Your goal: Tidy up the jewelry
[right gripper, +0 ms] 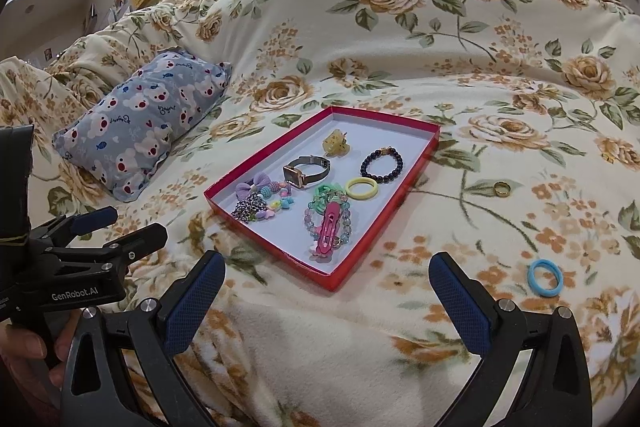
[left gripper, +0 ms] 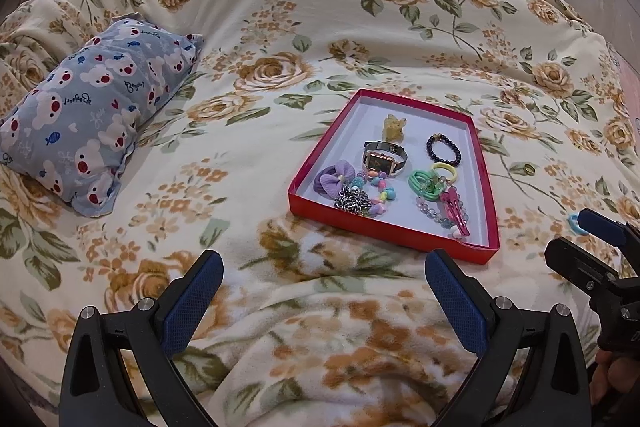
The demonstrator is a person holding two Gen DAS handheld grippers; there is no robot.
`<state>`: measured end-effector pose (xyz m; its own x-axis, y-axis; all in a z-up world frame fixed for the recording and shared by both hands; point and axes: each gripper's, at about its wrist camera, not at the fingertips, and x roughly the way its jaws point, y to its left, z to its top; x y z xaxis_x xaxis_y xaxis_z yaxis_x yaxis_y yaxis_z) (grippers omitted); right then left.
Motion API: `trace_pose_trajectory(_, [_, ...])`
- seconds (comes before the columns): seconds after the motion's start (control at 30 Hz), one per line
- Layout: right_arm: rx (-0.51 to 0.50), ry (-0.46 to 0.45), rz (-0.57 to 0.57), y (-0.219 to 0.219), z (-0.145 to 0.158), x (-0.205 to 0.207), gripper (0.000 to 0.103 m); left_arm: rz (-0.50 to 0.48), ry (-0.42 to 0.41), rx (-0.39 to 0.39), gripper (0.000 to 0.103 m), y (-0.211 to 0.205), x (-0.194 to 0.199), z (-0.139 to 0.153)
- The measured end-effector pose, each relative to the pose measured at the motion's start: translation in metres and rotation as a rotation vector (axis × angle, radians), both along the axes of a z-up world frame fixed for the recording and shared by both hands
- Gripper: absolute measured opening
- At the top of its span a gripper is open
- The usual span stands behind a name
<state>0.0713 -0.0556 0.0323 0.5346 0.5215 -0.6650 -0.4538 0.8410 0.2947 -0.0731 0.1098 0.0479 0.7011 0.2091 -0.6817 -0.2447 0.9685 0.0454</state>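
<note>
- The red tray (right gripper: 362,269) is lying on the flowered bed (right gripper: 500,27), roughly mid-bed, and most of the jewelry is already sitting inside it: a watch (right gripper: 306,171), a dark bead bracelet (right gripper: 381,165), a yellow ring-shaped band (right gripper: 361,188), a pink hair clip (right gripper: 330,229), a purple bow (right gripper: 252,185) and a silver chain (right gripper: 250,209).
- Two pieces are lying outside on the bedding, off the tray's right edge: a gold ring (right gripper: 501,189) well apart from it, and a blue hair tie (right gripper: 545,277) nearer the right gripper (right gripper: 326,301).
- The right gripper is hovering with its jaws spread wide and nothing between them; the left gripper (left gripper: 324,299) is showing the same, jaws wide and empty, facing the tray's near edge.
- The blue hair tie is looking like the next piece to collect. It is probably light, soft and springy, so pinching across one side of the loop should be holding it well; it may be sinking slightly into the fleece.
- The gold ring is small, stiff and smooth, likely slippery; the soft bedding beneath is making a clean pinch across its band harder.
- A blue bear-print pillow (right gripper: 148,123) is resting toward the bed's left side.
</note>
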Motion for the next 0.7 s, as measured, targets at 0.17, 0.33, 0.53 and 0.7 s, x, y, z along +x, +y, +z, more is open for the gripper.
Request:
trace_pose_trajectory(0.17, [0.0, -0.001, 0.001, 0.0002, 0.0004, -0.0003, 0.103, -0.002, -0.002, 0.002, 0.102, -0.0009, -0.0013, -0.0003])
trace_pose_trajectory(0.33, [-0.001, -0.007, 0.003, 0.0001, 0.0017, -0.0012, 0.103, -0.007, 0.0, 0.003, 0.102, -0.0018, -0.0016, -0.0008])
trace_pose_trajectory(0.53, [0.001, -0.008, 0.003, -0.0009, 0.0025, -0.0012, 0.103, -0.011, 0.0, 0.005, 0.102, -0.0024, -0.0016, -0.001])
trace_pose_trajectory(0.7, [0.001, -0.009, 0.004, -0.0008, 0.0025, -0.0012, 0.103, -0.011, -0.002, 0.006, 0.102, -0.0029, -0.0013, -0.0011])
